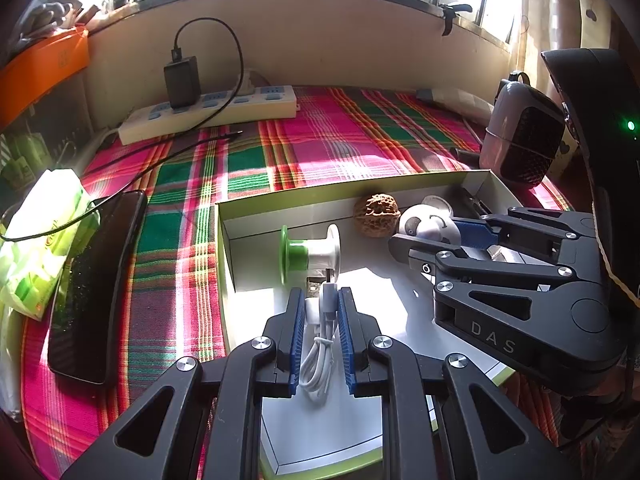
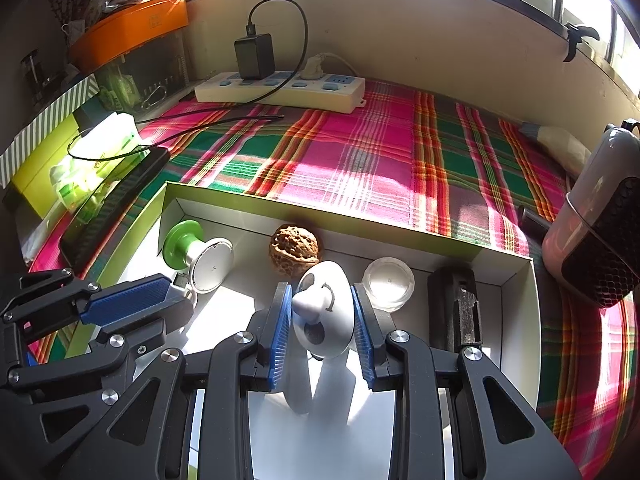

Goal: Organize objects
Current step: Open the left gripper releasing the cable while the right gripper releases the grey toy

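A shallow white box with a green rim (image 1: pixel 280 196) (image 2: pixel 360 226) lies on a plaid cloth. My left gripper (image 1: pixel 321 294) (image 2: pixel 178 294) is shut on a coiled white USB cable (image 1: pixel 320 344) low over the box floor. My right gripper (image 2: pixel 319 288) (image 1: pixel 426 234) is shut on a white figurine with a drawn face (image 2: pixel 324 312) (image 1: pixel 424 224), also inside the box. Along the far wall of the box sit a green and white spool (image 1: pixel 310 254) (image 2: pixel 196 254), a walnut (image 1: pixel 376 214) (image 2: pixel 294 250), a clear round cap (image 2: pixel 388 284) and a black oblong piece (image 2: pixel 454 308).
A power strip with a black charger (image 1: pixel 212 110) (image 2: pixel 280 88) lies along the back wall, its cable trailing over the cloth. A black phone (image 1: pixel 96 280) (image 2: pixel 116 208) and a green tissue pack (image 1: pixel 44 236) lie to the left. A grey and black device (image 1: pixel 520 136) (image 2: pixel 596 240) stands to the right.
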### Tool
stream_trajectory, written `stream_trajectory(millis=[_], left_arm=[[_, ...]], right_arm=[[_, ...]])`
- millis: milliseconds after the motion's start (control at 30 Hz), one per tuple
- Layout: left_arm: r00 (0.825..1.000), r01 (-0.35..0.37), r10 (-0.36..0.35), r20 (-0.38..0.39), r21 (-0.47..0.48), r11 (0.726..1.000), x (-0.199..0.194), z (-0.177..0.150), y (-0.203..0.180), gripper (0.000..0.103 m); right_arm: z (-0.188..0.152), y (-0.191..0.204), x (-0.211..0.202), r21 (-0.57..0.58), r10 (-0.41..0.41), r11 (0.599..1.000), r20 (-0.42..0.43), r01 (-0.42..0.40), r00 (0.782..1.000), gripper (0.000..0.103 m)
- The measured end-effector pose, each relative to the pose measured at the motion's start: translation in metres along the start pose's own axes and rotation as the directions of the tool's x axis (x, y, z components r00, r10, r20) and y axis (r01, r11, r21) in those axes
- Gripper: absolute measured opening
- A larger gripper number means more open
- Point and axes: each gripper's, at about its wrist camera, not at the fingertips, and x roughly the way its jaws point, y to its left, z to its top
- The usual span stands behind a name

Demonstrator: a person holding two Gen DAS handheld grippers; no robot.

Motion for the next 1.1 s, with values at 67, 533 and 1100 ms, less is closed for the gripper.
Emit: stream_trajectory(millis=[67, 533, 1100], left_arm=[[1.0, 0.004, -0.004, 0.0, -0.001, 1.0, 0.0, 0.0, 0.0, 0.016], [1.0, 0.003, -0.003, 0.001, 0.007, 1.0, -0.005, -0.002, -0.002, 0.023], [1.0, -0.006, 0.006, 0.012, 0.0, 1.0, -0.017, -0.005, 0.0, 0.025]], right_arm=[[0.0, 0.0, 0.0, 0.0, 0.002, 1.0, -0.002, -0.002, 1.0, 0.031], [-0.003, 0.001, -0.004, 0.012, -0.002, 1.0, 0.003, 0.002, 1.0, 0.04], [-0.006, 0.005, -0.014, 0.011, -0.009, 1.0, 0.013, 0.008, 1.0, 0.044]])
